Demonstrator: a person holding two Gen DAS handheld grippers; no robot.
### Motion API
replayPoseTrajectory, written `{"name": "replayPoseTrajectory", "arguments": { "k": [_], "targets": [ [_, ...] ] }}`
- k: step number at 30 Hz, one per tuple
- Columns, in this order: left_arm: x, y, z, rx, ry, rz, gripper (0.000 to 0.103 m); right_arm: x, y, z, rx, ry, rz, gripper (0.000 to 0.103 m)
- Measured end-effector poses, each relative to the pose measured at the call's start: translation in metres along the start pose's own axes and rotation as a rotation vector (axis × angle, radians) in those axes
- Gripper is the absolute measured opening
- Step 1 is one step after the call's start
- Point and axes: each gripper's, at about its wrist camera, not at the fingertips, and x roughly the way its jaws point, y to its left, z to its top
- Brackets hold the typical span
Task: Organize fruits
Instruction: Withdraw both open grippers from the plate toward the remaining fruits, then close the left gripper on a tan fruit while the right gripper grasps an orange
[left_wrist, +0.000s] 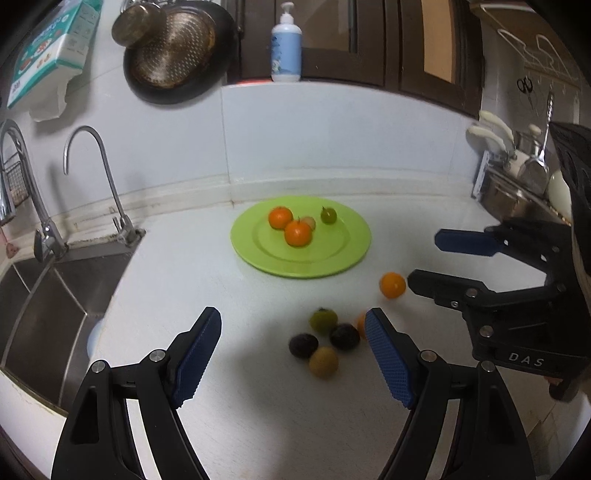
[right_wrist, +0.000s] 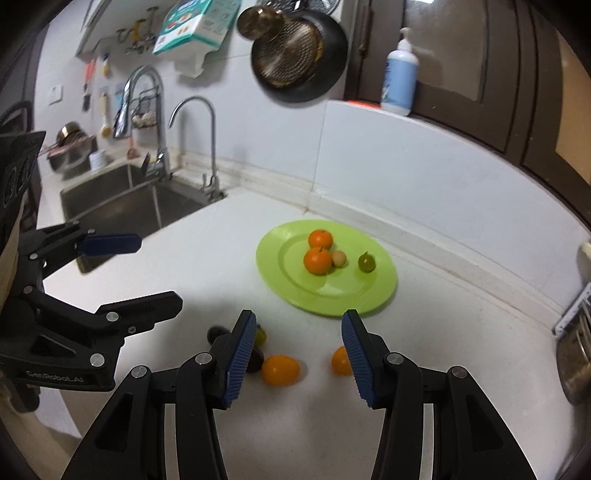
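Observation:
A green plate (left_wrist: 258, 254) (right_wrist: 380, 291) on the white counter holds two oranges (left_wrist: 297, 232) (right_wrist: 317, 260), a small pale fruit (right_wrist: 338, 258) and a small green fruit (left_wrist: 328, 215) (right_wrist: 366, 262). Loose fruits lie in front of it: an orange (left_wrist: 392, 285) (right_wrist: 340, 361), a green fruit (left_wrist: 323, 320), two dark fruits (left_wrist: 303, 345), a yellow fruit (left_wrist: 324, 362) and an orange fruit (right_wrist: 280, 370). My left gripper (left_wrist: 293, 325) (right_wrist: 157, 273) is open above the loose cluster. My right gripper (right_wrist: 299, 332) (left_wrist: 423, 258) is open and empty, beside the loose orange.
A steel sink (left_wrist: 44, 317) (right_wrist: 122, 199) with two taps lies to the left. A pan (left_wrist: 173, 51) and a box hang on the wall. A soap bottle (left_wrist: 286, 46) stands on the ledge. A dish rack (left_wrist: 524, 184) stands at the right.

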Motion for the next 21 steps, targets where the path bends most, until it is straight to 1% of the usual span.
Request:
{"name": "replayPoseTrajectory", "arguments": {
  "k": [1,3,5,6,10,15,21],
  "targets": [
    [0.002,-0.002,-0.002,0.002,0.006,-0.001,0.079,0.004,0.0,-0.003,-0.017,0.01,0.009,0.049],
    [0.007,-0.006,-0.007,0.009,0.022,0.0,0.074,0.008,0.0,-0.009,-0.039,0.026,0.025,0.049],
    [0.012,-0.009,-0.011,0.015,0.036,0.003,0.072,0.014,0.0,-0.015,-0.061,0.042,0.048,0.049],
    [0.015,-0.01,-0.014,0.014,0.044,0.004,0.07,0.017,0.0,-0.017,-0.072,0.047,0.057,0.049],
    [0.026,-0.011,-0.02,0.002,0.08,0.0,0.064,0.032,0.002,-0.024,-0.113,0.077,0.088,0.049],
    [0.039,-0.015,-0.028,0.003,0.131,-0.015,0.054,0.049,0.003,-0.035,-0.134,0.112,0.136,0.049],
    [0.052,-0.018,-0.034,-0.009,0.18,-0.043,0.047,0.064,0.005,-0.047,-0.132,0.157,0.164,0.049]
  ]
}}
